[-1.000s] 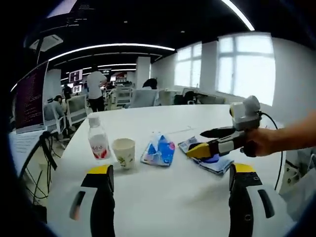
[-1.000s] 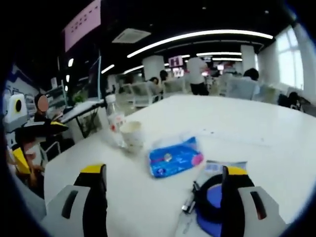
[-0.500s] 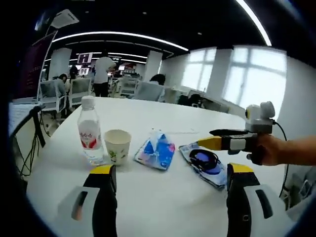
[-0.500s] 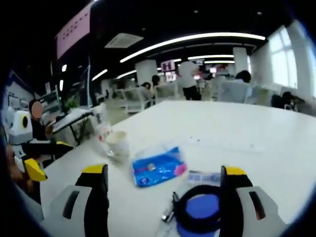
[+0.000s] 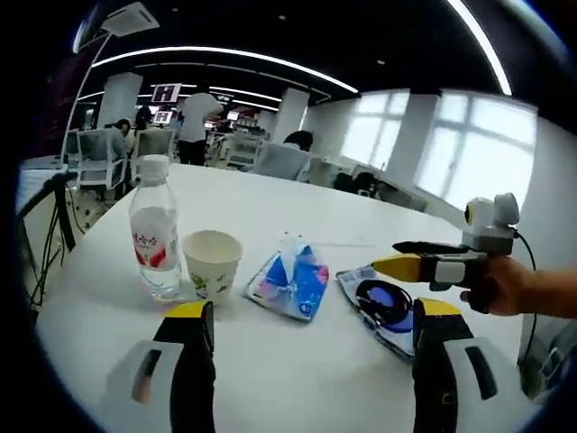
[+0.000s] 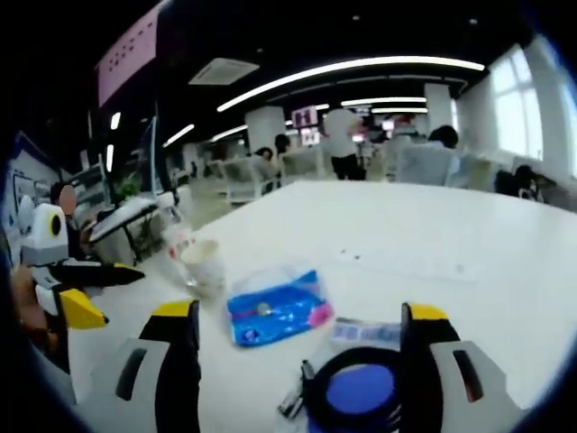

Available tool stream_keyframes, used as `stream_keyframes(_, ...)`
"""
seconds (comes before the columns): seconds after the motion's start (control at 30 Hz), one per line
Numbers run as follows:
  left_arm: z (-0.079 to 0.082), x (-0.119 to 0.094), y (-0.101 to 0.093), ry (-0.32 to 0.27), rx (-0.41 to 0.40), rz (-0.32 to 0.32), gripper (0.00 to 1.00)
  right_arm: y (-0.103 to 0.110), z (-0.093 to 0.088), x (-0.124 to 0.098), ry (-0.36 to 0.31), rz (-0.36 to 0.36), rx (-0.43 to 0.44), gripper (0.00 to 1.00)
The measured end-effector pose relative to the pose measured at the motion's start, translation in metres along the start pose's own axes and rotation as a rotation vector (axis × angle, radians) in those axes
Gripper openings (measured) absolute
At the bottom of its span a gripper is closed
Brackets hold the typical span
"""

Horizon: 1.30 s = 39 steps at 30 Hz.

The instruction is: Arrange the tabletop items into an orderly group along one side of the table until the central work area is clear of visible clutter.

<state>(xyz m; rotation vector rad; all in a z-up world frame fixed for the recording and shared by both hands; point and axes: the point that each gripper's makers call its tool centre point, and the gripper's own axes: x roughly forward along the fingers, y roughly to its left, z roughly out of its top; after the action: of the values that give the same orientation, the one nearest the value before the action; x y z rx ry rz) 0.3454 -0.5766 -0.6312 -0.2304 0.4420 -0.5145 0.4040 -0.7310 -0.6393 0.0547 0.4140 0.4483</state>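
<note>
White table (image 5: 297,361): broad, round-edged; bears four items in a loose row near one edge, which reads as the tidy grouping the task asks for already taking shape.

Water bottle (image 5: 153,236): upright, capped, at the row's end, just beside the cup.

Tissue pack (image 5: 290,279): blue, lying flat between cup and pouch.

Flat pouch with black cable coil (image 5: 385,305): lies nearest the right gripper.

Paper cup (image 5: 211,262): upright, open mouth up.

Left gripper (image 5: 302,320): jaws spread wide, holding nothing, hovering short of the row.

Right gripper (image 6: 302,323): jaws spread, empty, framing the pouch (image 6: 356,397); likely poised to nudge or lift it toward the others.
</note>
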Motion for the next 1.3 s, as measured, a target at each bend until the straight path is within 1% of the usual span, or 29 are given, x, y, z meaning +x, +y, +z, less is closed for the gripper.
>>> stream_keyframes(0.03, 0.000, 0.002, 0.001, -0.005, -0.014, 0.006, 0.90, -0.001, 0.000, 0.003, 0.000, 0.003, 0.003, 0.89)
stream_keyframes(0.2, -0.006, 0.013, 0.005, 0.008, -0.046, 0.025, 0.88, -0.006, 0.001, 0.012, 0.010, 0.004, -0.003, 0.88)
stream_keyframes(0.3, -0.011, 0.021, 0.009, 0.025, -0.065, 0.039, 0.87, -0.010, 0.003, 0.017, 0.017, 0.008, -0.005, 0.87)
stream_keyframes(0.37, -0.010, 0.026, 0.009, 0.012, -0.087, 0.040, 0.86, -0.013, 0.003, 0.021, 0.024, 0.007, -0.010, 0.86)
stream_keyframes(0.5, -0.012, 0.037, 0.011, 0.016, -0.120, 0.044, 0.84, -0.018, 0.003, 0.028, 0.032, 0.007, -0.009, 0.85)
stream_keyframes(0.6, -0.010, 0.044, 0.010, -0.001, -0.157, 0.038, 0.83, -0.020, 0.003, 0.033, 0.037, 0.007, -0.005, 0.84)
stream_keyframes(0.77, -0.017, 0.054, 0.017, 0.024, -0.187, 0.068, 0.79, -0.027, 0.003, 0.046, 0.047, -0.001, -0.028, 0.83)
stream_keyframes(0.83, -0.022, 0.058, 0.019, 0.041, -0.195, 0.080, 0.77, -0.028, 0.001, 0.051, 0.056, 0.008, -0.007, 0.80)
stream_keyframes(0.9, -0.024, 0.060, 0.020, 0.039, -0.208, 0.084, 0.75, -0.030, -0.001, 0.055, 0.062, 0.005, -0.011, 0.77)
stream_keyframes(1.0, -0.027, 0.067, 0.020, 0.047, -0.206, 0.094, 0.69, -0.031, -0.004, 0.061, 0.070, 0.007, -0.008, 0.74)
stream_keyframes(1.07, -0.027, 0.069, 0.021, 0.050, -0.201, 0.104, 0.69, -0.030, -0.006, 0.067, 0.077, 0.014, -0.007, 0.72)
stream_keyframes(1.17, -0.026, 0.074, 0.018, 0.046, -0.209, 0.092, 0.67, -0.026, -0.007, 0.074, 0.086, 0.022, -0.007, 0.71)
stream_keyframes(1.3, -0.031, 0.078, 0.015, 0.066, -0.193, 0.099, 0.64, -0.020, -0.008, 0.083, 0.096, 0.037, -0.010, 0.68)
